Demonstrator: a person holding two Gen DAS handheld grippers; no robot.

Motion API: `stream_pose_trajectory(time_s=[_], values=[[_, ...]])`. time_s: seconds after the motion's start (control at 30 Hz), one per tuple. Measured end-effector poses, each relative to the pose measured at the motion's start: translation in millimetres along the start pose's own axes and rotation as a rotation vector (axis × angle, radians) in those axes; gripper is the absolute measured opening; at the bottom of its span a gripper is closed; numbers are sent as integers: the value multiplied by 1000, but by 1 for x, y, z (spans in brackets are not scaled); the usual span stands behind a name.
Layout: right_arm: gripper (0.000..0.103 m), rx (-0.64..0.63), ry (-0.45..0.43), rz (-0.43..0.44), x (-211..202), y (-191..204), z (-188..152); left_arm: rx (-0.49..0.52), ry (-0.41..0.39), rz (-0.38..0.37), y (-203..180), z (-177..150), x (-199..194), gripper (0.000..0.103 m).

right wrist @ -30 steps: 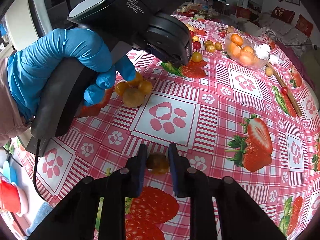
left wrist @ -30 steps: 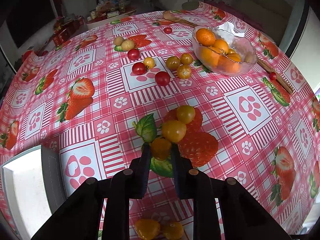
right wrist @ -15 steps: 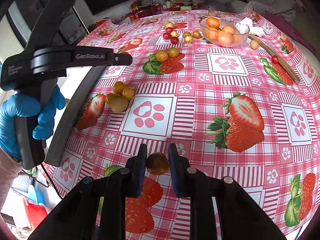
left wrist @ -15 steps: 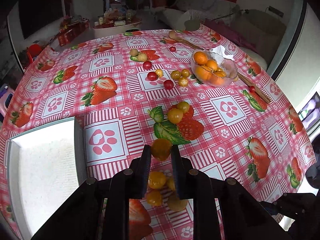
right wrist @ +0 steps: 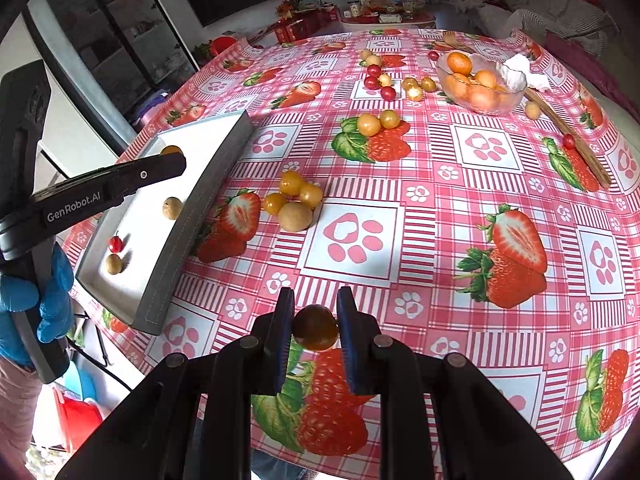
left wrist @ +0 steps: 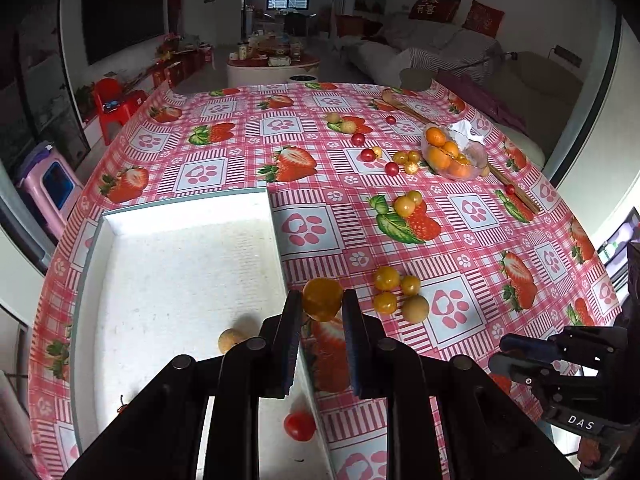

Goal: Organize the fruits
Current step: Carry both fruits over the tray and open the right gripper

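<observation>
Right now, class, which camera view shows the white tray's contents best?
The right wrist view: the white tray shows a red cherry tomato and tan fruits unobstructed. In the left wrist view the left gripper hides part of it.

Tray (left wrist: 276, 216) wall beside fruit cluster (left wrist: 396, 294)

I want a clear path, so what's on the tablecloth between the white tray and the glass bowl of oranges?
In the right wrist view, between the white tray and glass bowl lies a pair of yellow tomatoes.
</observation>
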State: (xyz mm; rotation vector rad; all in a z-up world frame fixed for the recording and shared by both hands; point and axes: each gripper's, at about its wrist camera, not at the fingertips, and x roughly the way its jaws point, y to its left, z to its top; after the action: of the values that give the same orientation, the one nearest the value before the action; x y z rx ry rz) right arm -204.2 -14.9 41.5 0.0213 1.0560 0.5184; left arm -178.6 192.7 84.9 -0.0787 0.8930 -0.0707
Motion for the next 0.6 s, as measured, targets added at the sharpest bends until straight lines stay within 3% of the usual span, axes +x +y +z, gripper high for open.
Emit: stream_pose_trajectory(time_s=[0.3, 0.6], values=[[24, -91, 23, 61, 18, 57, 41, -107, -11, 102, 74, -13, -14, 22], [24, -187, 52, 100, 56, 117, 97, -165, 30, 178, 121, -17, 9, 22]])
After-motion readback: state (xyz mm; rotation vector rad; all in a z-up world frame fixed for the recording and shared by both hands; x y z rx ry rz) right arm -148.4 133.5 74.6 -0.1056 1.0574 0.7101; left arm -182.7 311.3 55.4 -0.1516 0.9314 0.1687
